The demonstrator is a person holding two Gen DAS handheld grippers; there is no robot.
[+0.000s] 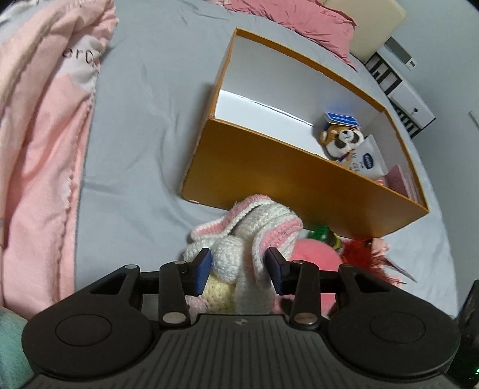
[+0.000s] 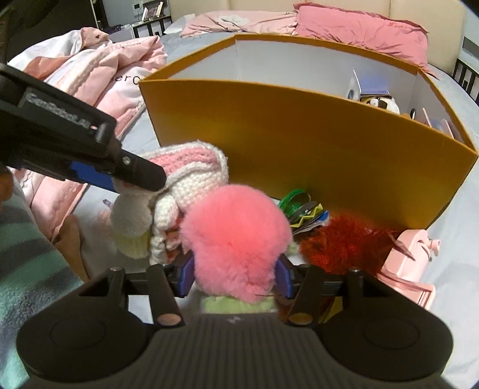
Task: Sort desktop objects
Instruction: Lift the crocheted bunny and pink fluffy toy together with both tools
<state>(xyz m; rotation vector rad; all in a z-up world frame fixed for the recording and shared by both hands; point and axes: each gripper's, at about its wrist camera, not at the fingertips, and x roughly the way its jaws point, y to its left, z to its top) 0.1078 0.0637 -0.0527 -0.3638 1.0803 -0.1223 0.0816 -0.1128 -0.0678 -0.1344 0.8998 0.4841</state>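
Note:
A white and pink crochet toy point(image 1: 254, 221) point(image 2: 191, 170) lies on the grey bed sheet in front of an orange box point(image 1: 269, 179) point(image 2: 299, 134). My left gripper point(image 1: 239, 269) straddles it, its blue pads standing beside the yarn without squeezing it; in the right wrist view a left finger point(image 2: 140, 175) lies against the toy's side. A fluffy pink pompom point(image 2: 236, 236) point(image 1: 314, 257) sits between the pads of my right gripper point(image 2: 236, 276), its fluff brushing both pads, uncompressed. Inside the box lie a raccoon plush point(image 1: 341, 142) point(image 2: 380, 103) and a white tube point(image 1: 366, 161).
Red feathers point(image 2: 344, 242), green ribbon loops point(image 2: 295, 199) and a pink plastic item point(image 2: 416, 260) crowd the box's near wall. A pink blanket point(image 1: 39, 149) covers the bed's left side and pink pillows point(image 1: 299, 21) lie beyond the box. A striped sleeve point(image 2: 27, 269) shows at lower left.

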